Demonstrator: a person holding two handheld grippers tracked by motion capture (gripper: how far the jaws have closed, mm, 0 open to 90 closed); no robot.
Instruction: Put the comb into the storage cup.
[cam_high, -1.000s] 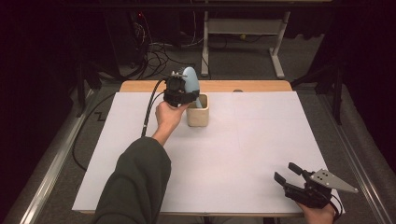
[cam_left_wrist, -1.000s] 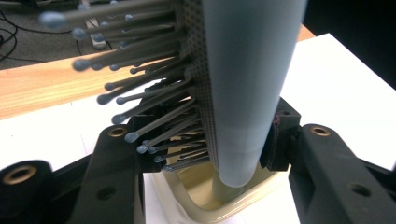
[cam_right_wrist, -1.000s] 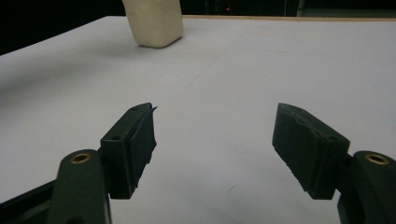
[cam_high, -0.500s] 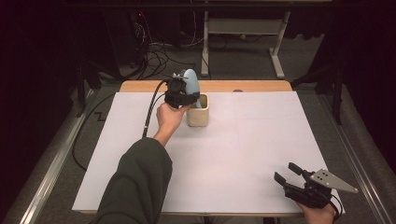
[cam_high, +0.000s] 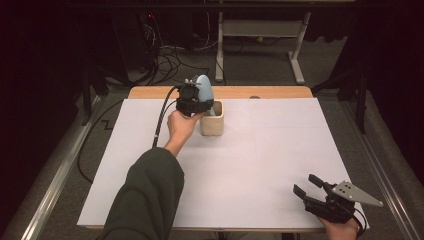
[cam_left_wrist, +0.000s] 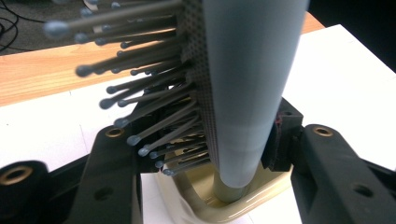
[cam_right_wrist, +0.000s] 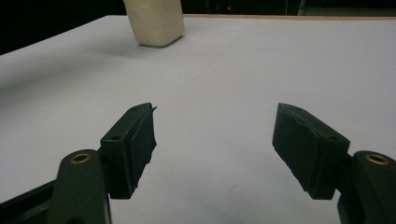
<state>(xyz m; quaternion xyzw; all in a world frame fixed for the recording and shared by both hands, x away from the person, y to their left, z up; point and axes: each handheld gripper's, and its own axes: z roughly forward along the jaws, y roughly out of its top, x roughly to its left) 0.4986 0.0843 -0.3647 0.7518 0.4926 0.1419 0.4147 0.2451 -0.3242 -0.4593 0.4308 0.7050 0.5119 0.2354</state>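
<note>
Holding a light blue hairbrush (cam_high: 204, 89), the left tongs (cam_high: 195, 102) sit at the far side of the worktop (cam_high: 280, 150), which has a white sheet over it. The brush stands almost straight up. Its thin handle goes down into a small cream cup (cam_high: 212, 120), and its wide head sticks up above the tongs.

In the left gripper view, the hairbrush (cam_left_wrist: 252, 93) is squeezed between the two black jaws. One jaw presses on the smooth blue back. The other jaw is on the side with the bristles (cam_left_wrist: 140, 93), which are thin pins with little round tips. Right below the tongs is the cream cup (cam_left_wrist: 219, 205), and the handle of the brush goes into its open top. The cup rests on the white sheet. Past the sheet is a strip of bare wood.

The right tongs (cam_high: 312, 187) are far from the cup, near the front corner of the worktop. A hand (cam_high: 340, 227) holds them low, just over the white sheet. Their jaws are spread wide apart with nothing between them. In the right gripper view, the right tongs (cam_right_wrist: 215, 140) point across the sheet, and the cream cup (cam_right_wrist: 154, 21) stands far ahead of them, a bit to their left.

A dark green sleeve (cam_high: 145, 200) covers the left arm.
</note>
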